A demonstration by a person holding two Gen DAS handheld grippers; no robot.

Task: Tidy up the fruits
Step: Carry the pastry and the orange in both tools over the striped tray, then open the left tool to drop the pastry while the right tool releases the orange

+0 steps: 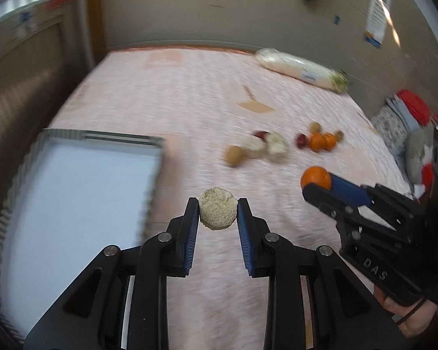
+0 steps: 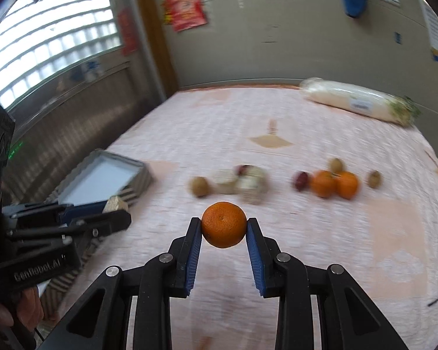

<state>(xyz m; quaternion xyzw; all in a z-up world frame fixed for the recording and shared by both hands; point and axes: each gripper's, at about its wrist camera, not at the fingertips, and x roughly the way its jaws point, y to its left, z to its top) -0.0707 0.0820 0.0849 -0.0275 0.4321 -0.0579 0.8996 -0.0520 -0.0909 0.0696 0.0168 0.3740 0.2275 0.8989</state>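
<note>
Pink quilted bedding (image 2: 321, 262) covers the bed on which everything is laid out, and both views are blurred away from the tools. Nearest in the left wrist view, the left tool (image 1: 218, 214) is closed to a narrow gap on a pale, rough-skinned round fruit (image 1: 218, 211), which is gripped between the blue pads (image 1: 189, 233) and held above the bedding, just beside the near corner of the tray (image 1: 154, 175). In the right wrist view, the right tool (image 2: 224, 230) is likewise clamped on an orange (image 2: 224, 224), carried clear of the bedding. The white-lined tray appears empty as far as can be seen, so the sorting is judged to be barely begun: two fruits are in hand and none is yet placed. Farther off, one loose group is left on the bed, a brown fruit (image 2: 200, 186) and pale netted fruits (image 2: 242, 185), and a second with two oranges (image 2: 334, 185), a red fruit (image 2: 300, 180) and small brown ones. Farthest back, a wrapped cabbage (image 2: 356, 103) lies near the wall.
</note>
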